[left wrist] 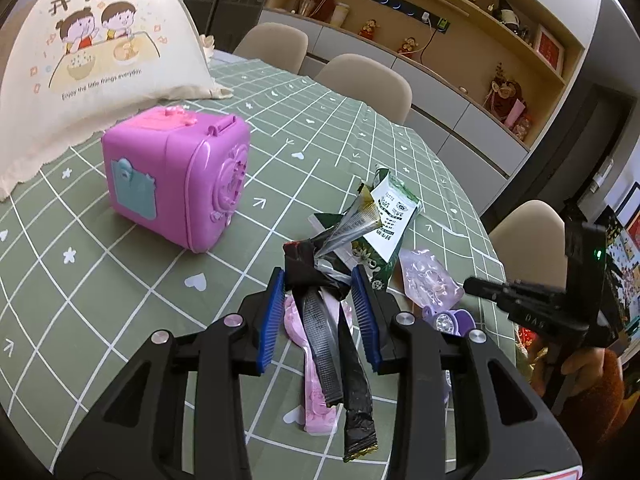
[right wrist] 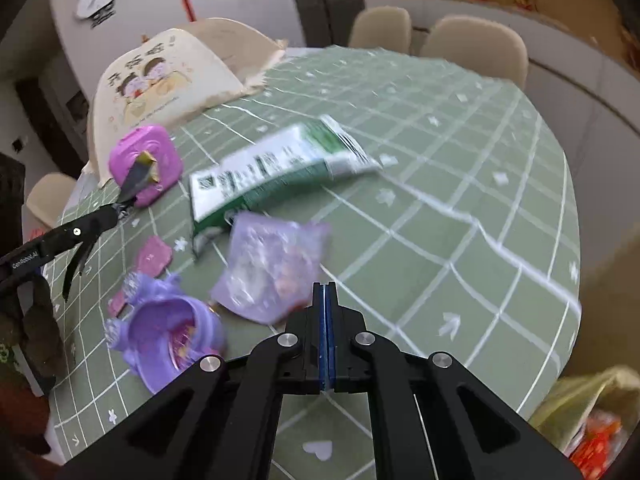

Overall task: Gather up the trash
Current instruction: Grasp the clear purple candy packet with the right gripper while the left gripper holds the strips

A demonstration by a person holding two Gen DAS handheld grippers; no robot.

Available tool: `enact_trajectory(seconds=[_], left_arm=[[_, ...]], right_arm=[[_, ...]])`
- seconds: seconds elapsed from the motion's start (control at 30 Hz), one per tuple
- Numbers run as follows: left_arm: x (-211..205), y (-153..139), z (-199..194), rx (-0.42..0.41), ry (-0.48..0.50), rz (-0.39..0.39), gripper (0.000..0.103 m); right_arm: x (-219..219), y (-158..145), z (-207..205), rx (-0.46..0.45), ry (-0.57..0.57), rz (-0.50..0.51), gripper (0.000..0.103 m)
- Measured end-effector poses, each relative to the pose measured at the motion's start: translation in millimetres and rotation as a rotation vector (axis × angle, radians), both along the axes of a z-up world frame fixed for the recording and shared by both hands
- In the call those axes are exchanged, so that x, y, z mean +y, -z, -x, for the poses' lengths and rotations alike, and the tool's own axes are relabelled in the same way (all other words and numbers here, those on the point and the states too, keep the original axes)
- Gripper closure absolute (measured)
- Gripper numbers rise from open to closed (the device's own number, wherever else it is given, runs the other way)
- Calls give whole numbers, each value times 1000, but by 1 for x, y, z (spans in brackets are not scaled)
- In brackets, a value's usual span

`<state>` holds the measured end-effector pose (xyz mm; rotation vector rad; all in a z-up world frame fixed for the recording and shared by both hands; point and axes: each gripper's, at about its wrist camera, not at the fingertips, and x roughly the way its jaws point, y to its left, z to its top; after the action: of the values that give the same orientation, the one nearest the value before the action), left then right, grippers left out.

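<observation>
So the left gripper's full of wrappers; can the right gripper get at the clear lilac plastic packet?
Probably yes. The right gripper is shut with nothing between its fingers, and the lilac plastic packet lies uncovered on the green checked tablecloth just ahead.

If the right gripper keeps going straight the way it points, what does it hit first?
Probably the clear purple plastic bag, just beyond the shut right gripper and slightly left of its line. Otherwise, bare green tablecloth; blur leaves depth unclear.
</observation>
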<state>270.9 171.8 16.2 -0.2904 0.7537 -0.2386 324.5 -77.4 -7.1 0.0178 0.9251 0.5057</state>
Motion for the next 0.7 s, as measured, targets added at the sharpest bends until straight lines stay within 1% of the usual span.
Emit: enact_trajectory(seconds=[0.07, 0.1, 0.13, 0.23, 0.33, 0.4, 0.47, 0.53, 0.7], left_arm=[[-1, 1, -1, 7, 6, 5, 71], [-1, 2, -1, 7, 8, 4, 71], [-1, 2, -2, 8, 10, 4, 71], [-1, 1, -2, 8, 11, 6, 71], [2, 1, -3, 12, 7, 15, 71], [4, 1, -4, 16, 6, 25, 71], [6, 1, -4, 18, 2, 31, 71], [9, 2, -5, 22, -5, 34, 71], [11, 2, -4, 30, -9, 41, 71]], right_arm=[[9, 4, 4, 4, -28, -9, 79], [14, 5, 5, 7, -41, -18, 63], [18, 5, 5, 2, -43, -20, 59], [27, 5, -2, 4, -23, -20, 59], [32, 5, -12, 29, 10, -53, 59], [34, 5, -15, 59, 5, -108, 59], [36, 6, -16, 93, -4, -187, 59], [37, 3, -13, 75, 4, -201, 59], [41, -7, -2, 16, 7, -159, 59]])
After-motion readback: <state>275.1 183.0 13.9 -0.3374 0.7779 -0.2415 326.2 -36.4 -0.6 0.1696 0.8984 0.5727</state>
